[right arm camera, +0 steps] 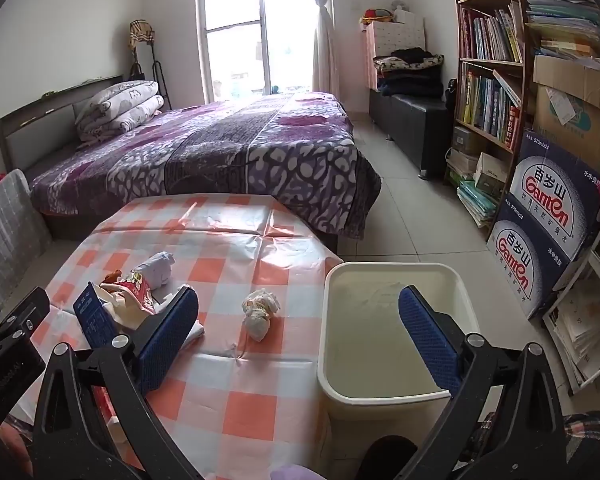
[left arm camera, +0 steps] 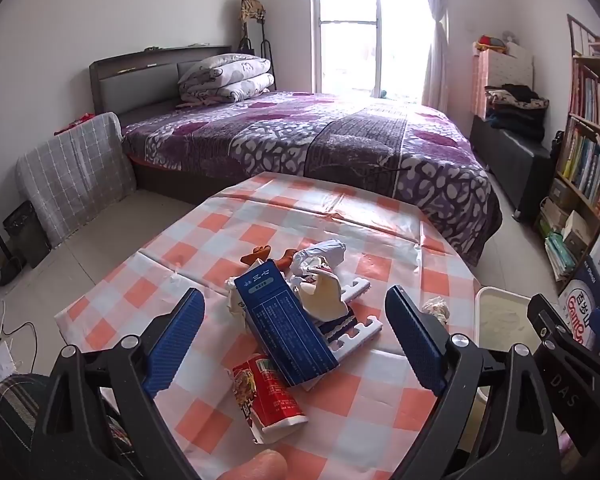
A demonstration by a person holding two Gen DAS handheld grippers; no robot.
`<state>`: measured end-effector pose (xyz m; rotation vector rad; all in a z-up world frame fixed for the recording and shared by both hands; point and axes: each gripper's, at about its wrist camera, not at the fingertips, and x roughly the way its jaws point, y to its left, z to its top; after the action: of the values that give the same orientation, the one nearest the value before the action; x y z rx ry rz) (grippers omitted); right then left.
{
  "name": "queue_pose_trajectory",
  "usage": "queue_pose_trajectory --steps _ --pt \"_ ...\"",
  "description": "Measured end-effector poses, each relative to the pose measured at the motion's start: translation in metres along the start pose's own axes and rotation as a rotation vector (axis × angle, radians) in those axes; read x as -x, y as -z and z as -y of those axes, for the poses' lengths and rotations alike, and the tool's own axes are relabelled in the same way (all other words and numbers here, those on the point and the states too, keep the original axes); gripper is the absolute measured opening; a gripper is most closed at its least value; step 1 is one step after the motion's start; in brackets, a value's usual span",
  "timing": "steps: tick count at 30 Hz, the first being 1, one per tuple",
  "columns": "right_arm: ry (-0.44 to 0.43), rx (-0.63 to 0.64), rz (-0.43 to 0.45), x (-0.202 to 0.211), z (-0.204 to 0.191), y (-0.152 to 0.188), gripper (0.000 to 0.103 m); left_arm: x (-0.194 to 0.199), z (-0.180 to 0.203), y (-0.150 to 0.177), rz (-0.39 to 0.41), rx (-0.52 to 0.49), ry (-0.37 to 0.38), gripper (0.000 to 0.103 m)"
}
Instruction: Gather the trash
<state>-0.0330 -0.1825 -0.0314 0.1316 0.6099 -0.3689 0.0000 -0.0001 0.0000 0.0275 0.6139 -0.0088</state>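
Note:
A pile of trash lies on the checked tablecloth: a blue carton, a red wrapper, crumpled white paper and a white foam piece. My left gripper is open and empty, its jaws either side of the blue carton, above it. A crumpled tissue ball lies apart to the right. A cream bin stands at the table's right edge. My right gripper is open and empty, hovering between the tissue ball and the bin. The pile also shows in the right wrist view.
A bed with a purple cover stands behind the table. A bookshelf and stacked water boxes line the right wall. A grey checked cushion leans by the bed at the left. Tiled floor runs between the bed and the shelf.

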Motion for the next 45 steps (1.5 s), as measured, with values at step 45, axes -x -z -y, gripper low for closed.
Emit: queue_pose_trajectory --steps 45 --pt "-0.001 -0.015 0.000 -0.0016 0.0016 0.0004 0.096 -0.0039 -0.0040 0.0027 -0.002 0.012 0.004 0.089"
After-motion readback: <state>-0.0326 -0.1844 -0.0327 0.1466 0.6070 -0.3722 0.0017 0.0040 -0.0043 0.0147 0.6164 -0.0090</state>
